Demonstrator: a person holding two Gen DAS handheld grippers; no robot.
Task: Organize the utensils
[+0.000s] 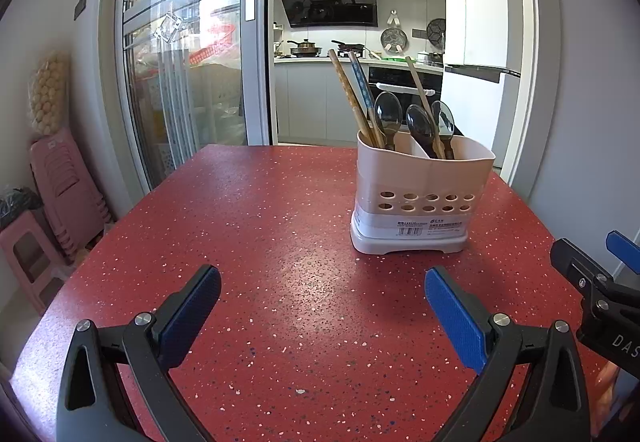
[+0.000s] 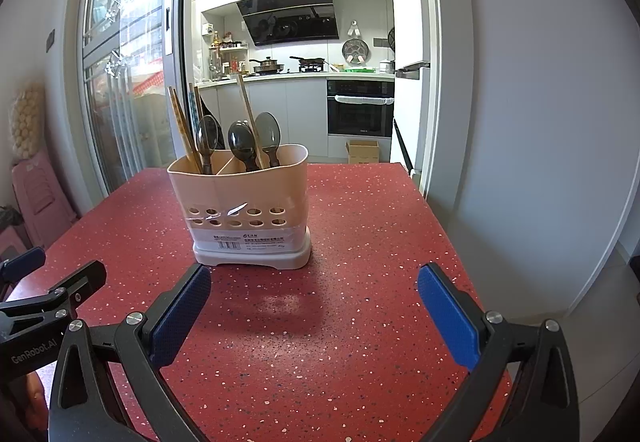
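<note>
**Utensils standing in caddy, both claws empty**

While both claws hover low over it, the red speckled tabletop (image 1: 248, 226) carries only one object: a cream two-compartment utensil caddy (image 1: 420, 198) on a white drip base, upright, toward the far right of the left wrist view. No loose utensils lie on the visible surface.

Caddy contents: chopsticks (image 1: 352, 98) lean in the left compartment with one dark spoon (image 1: 387, 114). Two more spoons (image 1: 422, 128) and a single chopstick (image 1: 418, 84) stand in the right compartment. So the sorting is mixed, which fits either a finished gather-up or a pending sort by type.

Left claw (image 1: 322, 316): blue pads spread wide, nothing between them. Right claw (image 2: 314, 316): likewise spread and empty, nearer the caddy.

Risks, as judged: the caddy looks light and top-heavy with long handles; a sideways nudge from a pad could tip or slide it. Leaning chopsticks may snag on a neighbour if one is pulled out at an angle.

Hard to tell: utensil lower ends are hidden inside the caddy walls; exact chopstick count on the left is unclear, as they overlap. Near tabletop edge is masked by claw bodies.
</note>
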